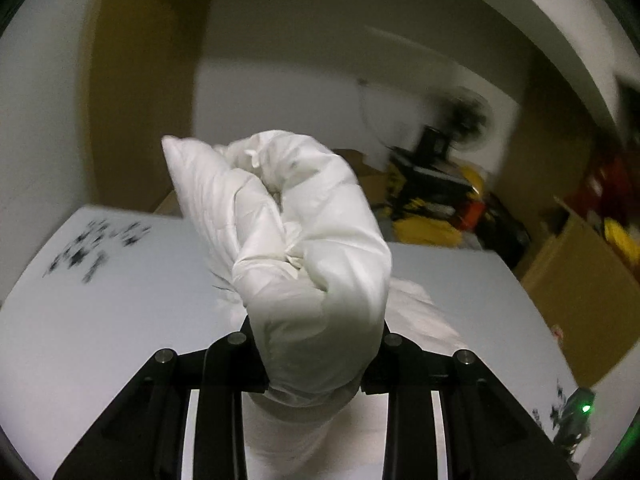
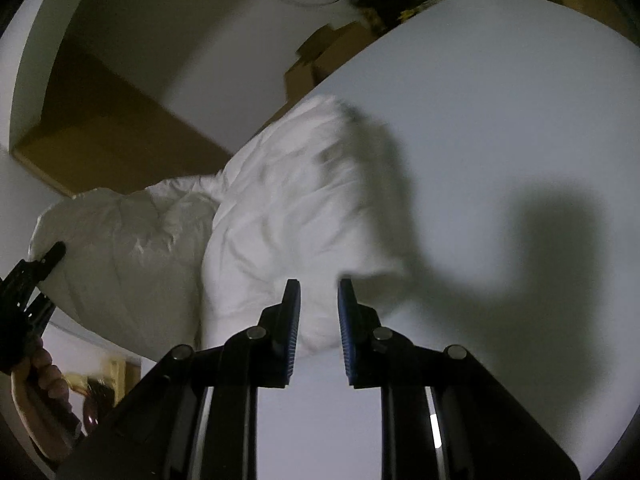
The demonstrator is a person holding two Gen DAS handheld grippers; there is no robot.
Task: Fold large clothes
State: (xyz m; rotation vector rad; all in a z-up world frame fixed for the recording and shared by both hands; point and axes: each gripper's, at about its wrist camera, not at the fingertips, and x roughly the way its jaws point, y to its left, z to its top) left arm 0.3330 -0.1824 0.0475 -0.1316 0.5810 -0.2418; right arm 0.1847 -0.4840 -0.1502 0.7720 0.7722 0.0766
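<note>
A white puffy quilted garment [image 1: 304, 248] fills the middle of the left wrist view. My left gripper [image 1: 316, 344] is shut on a thick fold of it and holds that fold up above the white table [image 1: 100, 312]; its fingertips are hidden by the cloth. In the right wrist view the same garment [image 2: 280, 216] lies bunched on the table [image 2: 500, 120]. My right gripper [image 2: 319, 284] is open and empty, its blue-padded fingers [image 2: 290, 320] just above the garment's near edge. The left gripper [image 2: 36, 276] shows at the far left, at the garment's raised end.
Cardboard boxes [image 1: 580, 288] stand to the right of the table. Yellow and black clutter and a fan [image 1: 464, 116] lie beyond its far edge. Dark marks [image 1: 96, 248] are on the table's far left. A hand [image 2: 40, 392] holds the left gripper's handle.
</note>
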